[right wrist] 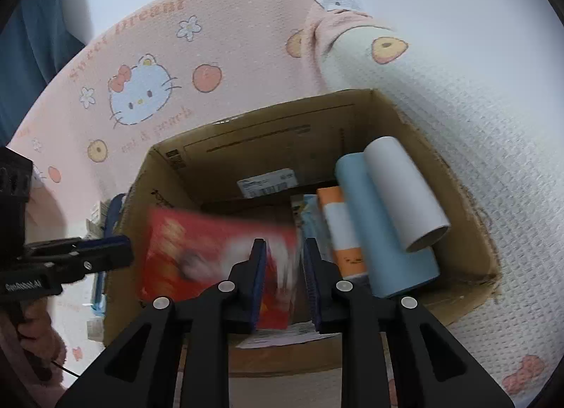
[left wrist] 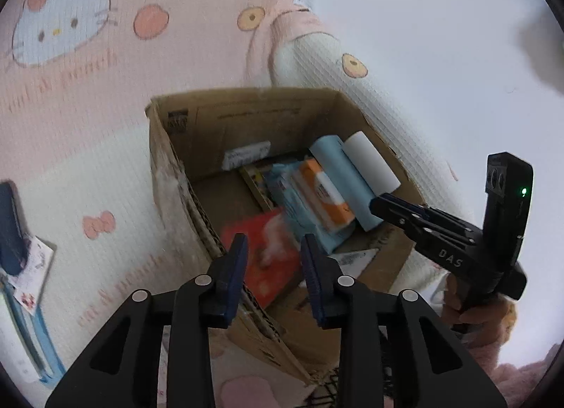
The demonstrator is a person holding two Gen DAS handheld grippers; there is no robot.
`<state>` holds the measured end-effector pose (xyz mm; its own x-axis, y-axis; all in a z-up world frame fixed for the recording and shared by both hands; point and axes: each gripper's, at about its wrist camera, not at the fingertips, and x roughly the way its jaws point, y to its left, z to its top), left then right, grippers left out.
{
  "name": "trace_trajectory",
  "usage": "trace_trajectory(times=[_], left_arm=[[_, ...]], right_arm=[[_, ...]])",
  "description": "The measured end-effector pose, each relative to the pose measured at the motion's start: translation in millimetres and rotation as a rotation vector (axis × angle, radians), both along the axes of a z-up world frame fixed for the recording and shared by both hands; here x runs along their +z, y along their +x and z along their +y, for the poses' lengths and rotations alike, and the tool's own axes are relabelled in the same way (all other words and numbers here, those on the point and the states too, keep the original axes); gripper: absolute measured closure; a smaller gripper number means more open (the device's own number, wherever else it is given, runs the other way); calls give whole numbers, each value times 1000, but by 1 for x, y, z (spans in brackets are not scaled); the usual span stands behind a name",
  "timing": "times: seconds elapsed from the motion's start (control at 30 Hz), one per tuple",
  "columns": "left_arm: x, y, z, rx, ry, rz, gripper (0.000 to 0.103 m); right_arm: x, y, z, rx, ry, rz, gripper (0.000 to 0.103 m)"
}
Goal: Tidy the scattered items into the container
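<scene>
Bedroom: Hello Kitty bedsheet [right wrist: 218,38]

The left gripper [left wrist: 273,260] points forward and down, its 2 blue-padded fingers [left wrist: 235,267] parted with a clear gap between them and nothing in that gap. The right gripper [right wrist: 282,267] is angled the same way, its 2 fingers [right wrist: 259,267] also spread apart. Seen from the left wrist, the right gripper [left wrist: 398,212] reaches in from the right, gripped from below by the right hand [left wrist: 469,309]. Seen from the right wrist, the left gripper [right wrist: 105,253] comes in from the left, with the left hand [right wrist: 31,323] wrapped around its handle.
</scene>
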<state>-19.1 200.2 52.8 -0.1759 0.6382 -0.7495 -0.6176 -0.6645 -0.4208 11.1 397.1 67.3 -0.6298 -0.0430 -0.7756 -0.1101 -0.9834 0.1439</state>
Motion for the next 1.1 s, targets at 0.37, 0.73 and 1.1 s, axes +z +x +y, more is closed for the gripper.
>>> trace_trajectory(times=[0.37,0.73,1.1], left_arm=[[-3,-3,7,-9,-27,30,68],[25,7,-38,61,-10,227,47],[6,-20,-123,202,13,183,43]], right_arm=[[-4,-4,-10,41,24,-45,84],[17,2,-47,66,64,-20,64],[46,-5,-120,137,183,70,24]])
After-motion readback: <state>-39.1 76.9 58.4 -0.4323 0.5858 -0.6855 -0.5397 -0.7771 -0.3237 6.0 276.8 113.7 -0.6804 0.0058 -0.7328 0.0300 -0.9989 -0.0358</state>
